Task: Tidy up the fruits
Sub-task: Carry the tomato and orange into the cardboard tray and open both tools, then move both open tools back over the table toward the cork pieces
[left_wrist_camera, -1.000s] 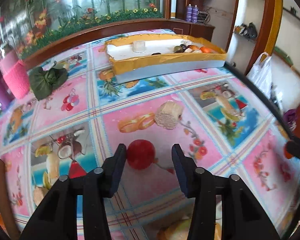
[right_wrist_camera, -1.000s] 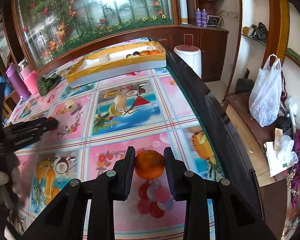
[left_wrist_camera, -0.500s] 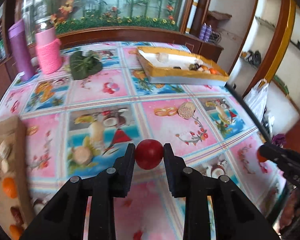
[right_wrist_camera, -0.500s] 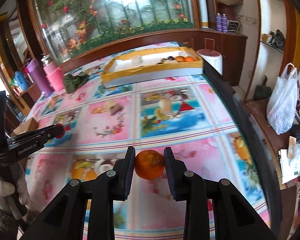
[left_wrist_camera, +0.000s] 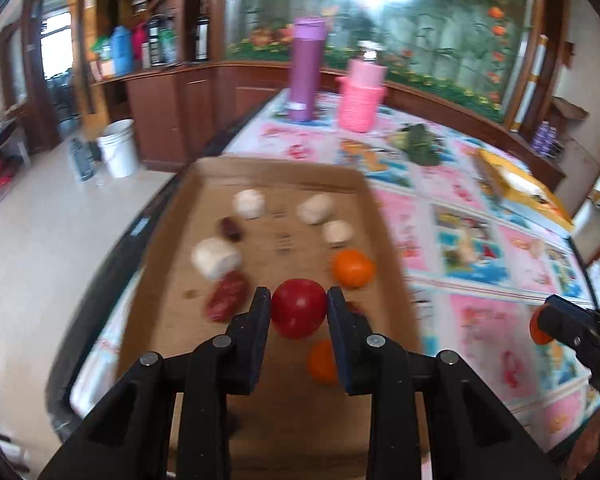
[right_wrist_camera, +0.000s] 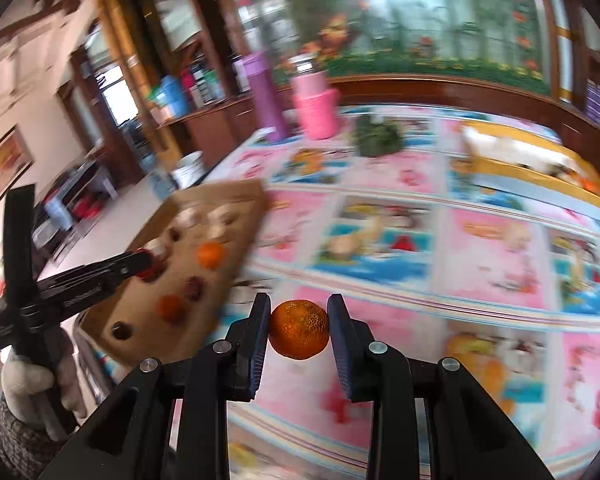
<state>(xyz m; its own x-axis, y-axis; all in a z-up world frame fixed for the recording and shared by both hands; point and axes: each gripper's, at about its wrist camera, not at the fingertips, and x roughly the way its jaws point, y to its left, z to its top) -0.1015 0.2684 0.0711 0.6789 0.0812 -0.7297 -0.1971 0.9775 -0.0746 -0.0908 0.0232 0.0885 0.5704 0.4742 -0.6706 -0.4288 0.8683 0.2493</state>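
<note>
Left wrist view: a flat brown cardboard tray [left_wrist_camera: 204, 364] is seen at the left edge of a table covered by a pink and blue fruit-print cloth [left_wrist_camera: 496, 320]. On the tray, going left to right, a pale round piece [left_wrist_camera: 215, 258] is seen with a dark red wrinkled fruit [left_wrist_camera: 227, 294] just below it, then a small whitish piece [left_wrist_camera: 249, 203], two more whitish pieces [left_wrist_camera: 316, 209], and a round orange fruit [left_wrist_camera: 353, 268] near the tray's right rim. A smooth round red fruit [left_wrist_camera: 299, 313] is clamped between the jaws of the black left gripper [left_wrist_camera: 299, 312], held above the tray's near half. A second orange fruit [left_wrist_camera: 322, 361] lies on the tray just beneath, partly hidden by the right finger. Beyond the tray, a tall purple bottle [left_wrist_camera: 306, 74] and a pink knitted-sleeve container [left_wrist_camera: 362, 96] stand on the cloth. To the tray's right, a yellow-rimmed box [left_wrist_camera: 516, 184] is seen, blurred.

Right wrist view: the left gripper [right_wrist_camera: 148, 260] is shown over the tray [right_wrist_camera: 236, 216]. Right of the tray, a rough-skinned orange citrus fruit [right_wrist_camera: 299, 329] is gripped between the jaws of the black right gripper [right_wrist_camera: 299, 330], held above the cloth [right_wrist_camera: 496, 272].
</note>
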